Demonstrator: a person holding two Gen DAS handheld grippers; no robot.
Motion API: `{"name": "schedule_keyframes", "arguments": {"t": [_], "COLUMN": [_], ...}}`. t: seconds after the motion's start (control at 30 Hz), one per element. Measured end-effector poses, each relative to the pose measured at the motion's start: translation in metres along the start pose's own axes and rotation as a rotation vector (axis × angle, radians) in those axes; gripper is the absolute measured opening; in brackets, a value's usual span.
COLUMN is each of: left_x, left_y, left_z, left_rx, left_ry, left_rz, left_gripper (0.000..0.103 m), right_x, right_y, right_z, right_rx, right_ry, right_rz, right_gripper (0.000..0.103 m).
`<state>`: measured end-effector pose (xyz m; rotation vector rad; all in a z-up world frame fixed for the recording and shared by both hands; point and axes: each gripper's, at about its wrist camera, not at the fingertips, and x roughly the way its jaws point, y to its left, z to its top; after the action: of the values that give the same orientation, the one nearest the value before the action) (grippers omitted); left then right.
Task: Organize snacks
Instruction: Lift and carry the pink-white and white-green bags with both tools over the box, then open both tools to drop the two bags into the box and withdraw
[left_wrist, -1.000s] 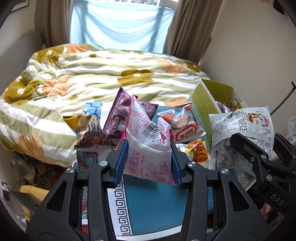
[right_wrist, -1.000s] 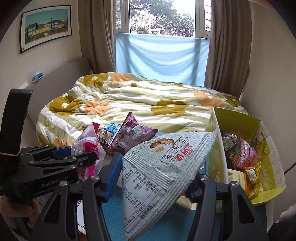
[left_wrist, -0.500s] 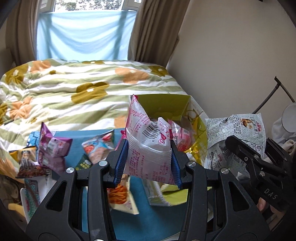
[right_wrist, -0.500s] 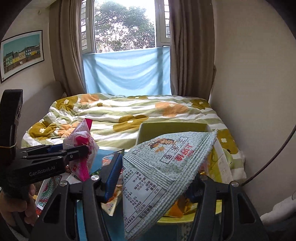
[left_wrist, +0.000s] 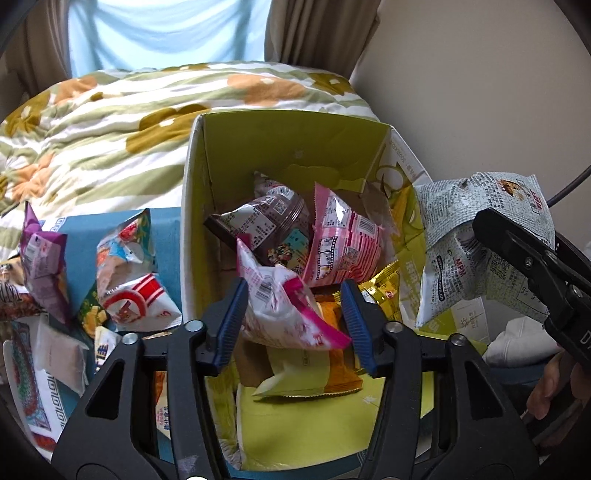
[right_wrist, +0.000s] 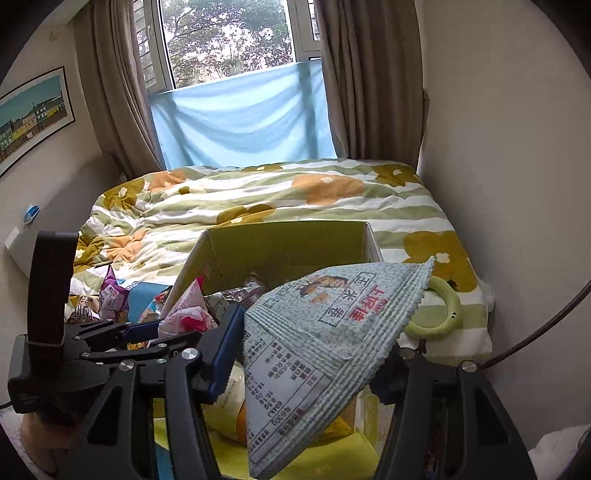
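My left gripper (left_wrist: 291, 317) hangs over the open yellow-green cardboard box (left_wrist: 288, 144). Its jaws stand apart, and the pink-and-white snack packet (left_wrist: 284, 310) tilts loose between them, touching only the left pad. The box holds several packets, among them a pink one (left_wrist: 343, 240) and a dark one (left_wrist: 266, 221). My right gripper (right_wrist: 306, 354) is shut on a pale green snack bag (right_wrist: 317, 347) and holds it above the box's (right_wrist: 280, 243) right side. That bag also shows in the left wrist view (left_wrist: 480, 243).
Several loose snack packets, such as a purple one (left_wrist: 40, 254) and a red-and-white one (left_wrist: 136, 299), lie on the blue cloth left of the box. A bed with a flowered quilt (right_wrist: 258, 199) lies behind. A wall stands close on the right.
Both grippers swung right, from over the loose packets to above the box. My left jaws have opened, and the pink-and-white packet has tipped over loose between them.
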<state>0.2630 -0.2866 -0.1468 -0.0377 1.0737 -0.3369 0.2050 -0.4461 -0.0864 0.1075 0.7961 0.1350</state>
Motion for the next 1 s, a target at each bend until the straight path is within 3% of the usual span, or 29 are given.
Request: {"name": "schedule_keyframes", "arguments": {"t": [0.03,0.07,0.13,0.4,0.6,0.8,0.83,0.87,0.93,1.0], "left_x": [-0.002,-0.005,-0.014,-0.025,-0.030,-0.024,-0.024,-0.023,-0.022,-0.022], "left_y": [-0.002,-0.003,0.000,0.028,0.036,0.034,0.033,0.032,0.030,0.027], "left_z": [-0.001,-0.003,-0.007,-0.017,-0.014,-0.007,-0.007,-0.007,-0.008,-0.011], "left_rx": [0.004,0.001,-0.017,-0.098,-0.091,-0.079,-0.075,-0.072,-0.062,-0.052], "left_ry": [-0.007,-0.025,-0.052,-0.034,-0.040,-0.028,-0.026,-0.022,-0.016,-0.014], "left_rz": [0.032,0.063,0.078,0.108,0.126,0.117,0.115,0.112,0.110,0.111], "left_gripper": [0.088,0.101,0.102,0.102,0.102,0.102,0.102,0.102,0.102,0.102], "right_x": [0.004,0.008,0.015,0.033,0.044,0.041,0.041,0.042,0.040,0.036], "right_y": [-0.003,-0.007,-0.010,-0.015,-0.013,-0.012,-0.012,-0.012,-0.013,-0.015], "right_z": [0.001,0.001,0.002,0.003,0.009,0.015,0.016,0.016,0.014,0.011], "right_rx": [-0.004,-0.006,-0.009,-0.032,-0.010,0.031,0.037,0.045,0.051,0.050], "right_ry": [0.008,0.016,0.028,0.060,0.087,0.067,0.062,0.058,0.045,0.028], "right_rz": [0.014,0.030,0.058,0.121,0.140,0.225,0.245,0.251,0.233,0.215], "right_gripper": [0.055,0.055,0.055,0.055,0.055,0.058,0.064,0.079,0.100,0.101]}}
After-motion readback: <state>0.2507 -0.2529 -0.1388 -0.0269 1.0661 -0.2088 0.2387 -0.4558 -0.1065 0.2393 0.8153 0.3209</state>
